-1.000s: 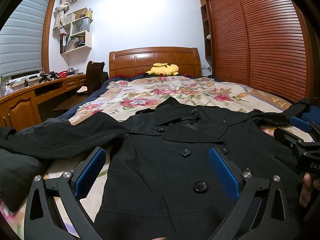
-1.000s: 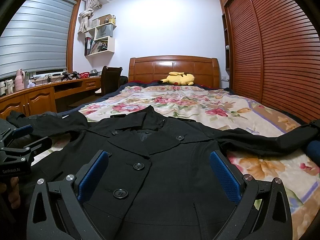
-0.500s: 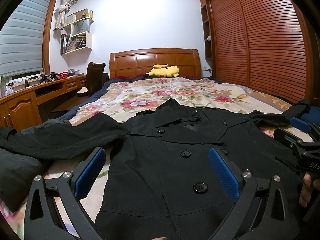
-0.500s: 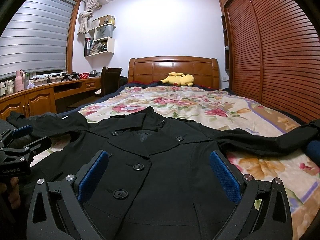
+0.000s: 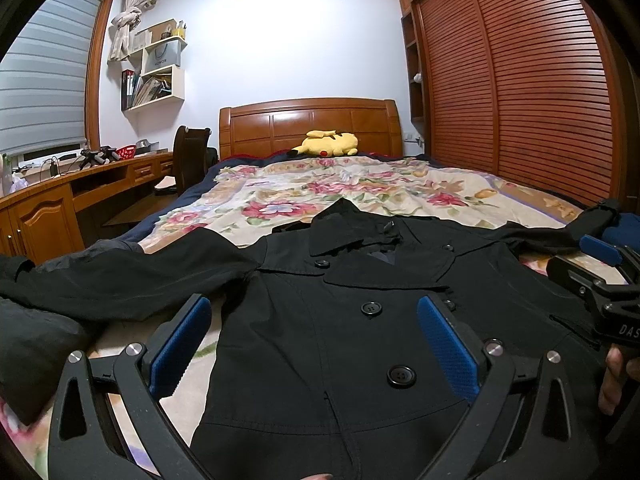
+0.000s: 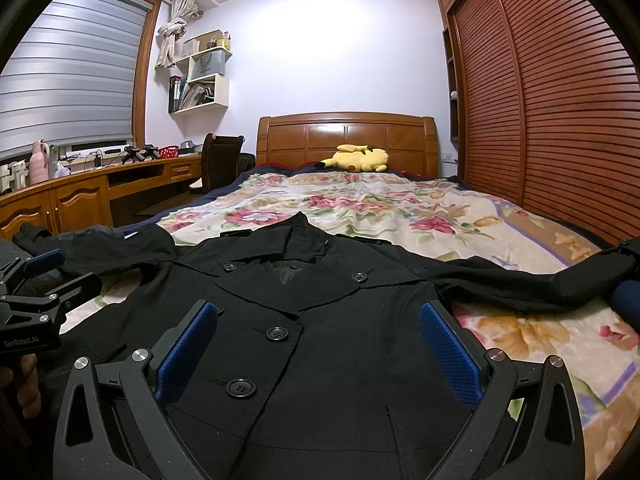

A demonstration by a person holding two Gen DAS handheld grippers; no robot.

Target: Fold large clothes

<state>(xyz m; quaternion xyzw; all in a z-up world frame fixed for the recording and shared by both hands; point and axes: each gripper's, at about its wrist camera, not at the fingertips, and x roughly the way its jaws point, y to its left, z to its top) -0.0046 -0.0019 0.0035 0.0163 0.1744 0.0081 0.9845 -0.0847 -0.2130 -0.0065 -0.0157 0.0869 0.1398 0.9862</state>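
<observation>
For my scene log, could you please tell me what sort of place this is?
A bedroom, most likely: a bed with a wooden headboard, a slatted wardrobe, and a desk under the window.

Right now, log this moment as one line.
left gripper: open | right gripper: open | black coat: flat on floral bedspread, sleeves out, unfolded
</observation>
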